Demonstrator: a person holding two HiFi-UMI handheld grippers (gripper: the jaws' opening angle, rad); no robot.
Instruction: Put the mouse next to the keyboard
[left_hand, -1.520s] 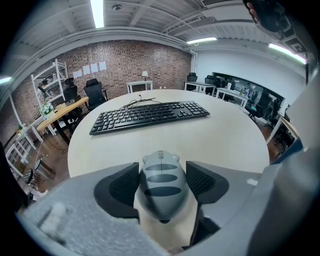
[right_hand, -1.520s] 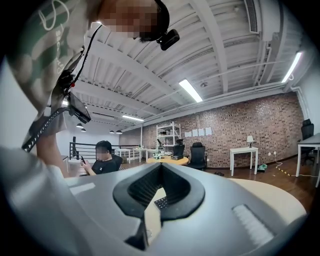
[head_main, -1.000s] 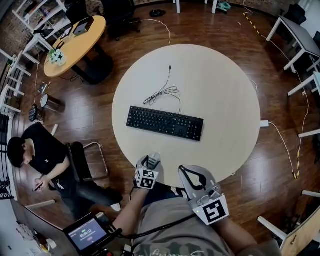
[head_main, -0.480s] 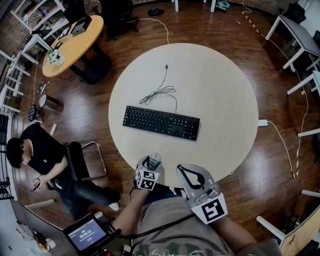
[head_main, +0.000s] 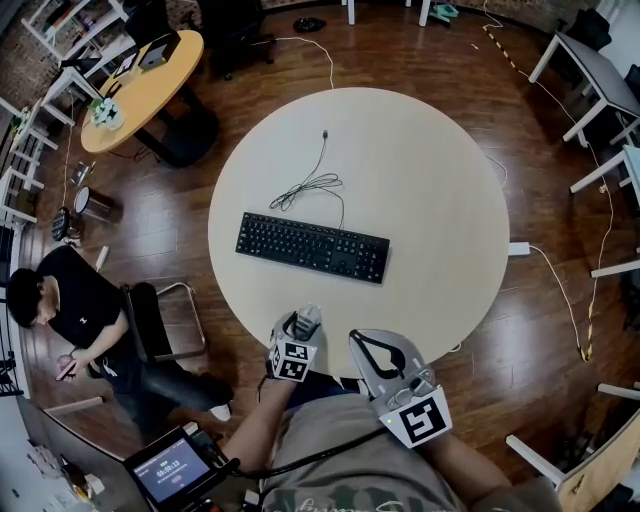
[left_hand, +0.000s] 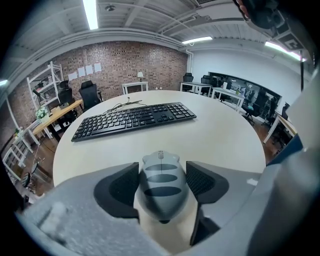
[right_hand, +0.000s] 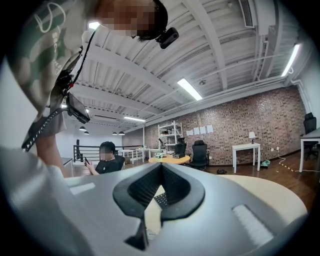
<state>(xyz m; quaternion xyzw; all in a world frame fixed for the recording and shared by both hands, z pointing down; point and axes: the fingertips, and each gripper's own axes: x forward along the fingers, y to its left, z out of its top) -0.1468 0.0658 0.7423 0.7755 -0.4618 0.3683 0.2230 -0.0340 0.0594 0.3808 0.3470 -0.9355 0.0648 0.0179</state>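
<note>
Mouse (left_hand: 161, 187) sits pinched in the left claw (left_hand: 162, 170) at the counter's (left_hand: 225, 142) near edge, aimed at the keyboard (left_hand: 132, 118), likely ready to carry over. The right claw (right_hand: 161, 190) is pressed together and empty.

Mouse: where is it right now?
In the left gripper view, the grey mouse is clamped between the jaws of the left gripper, at the near edge of the round table, with the black keyboard farther out toward the middle.

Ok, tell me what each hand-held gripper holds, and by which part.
Left hand-held gripper clamps the mouse by its sides; right hand-held gripper, shut, holds nothing.
</note>
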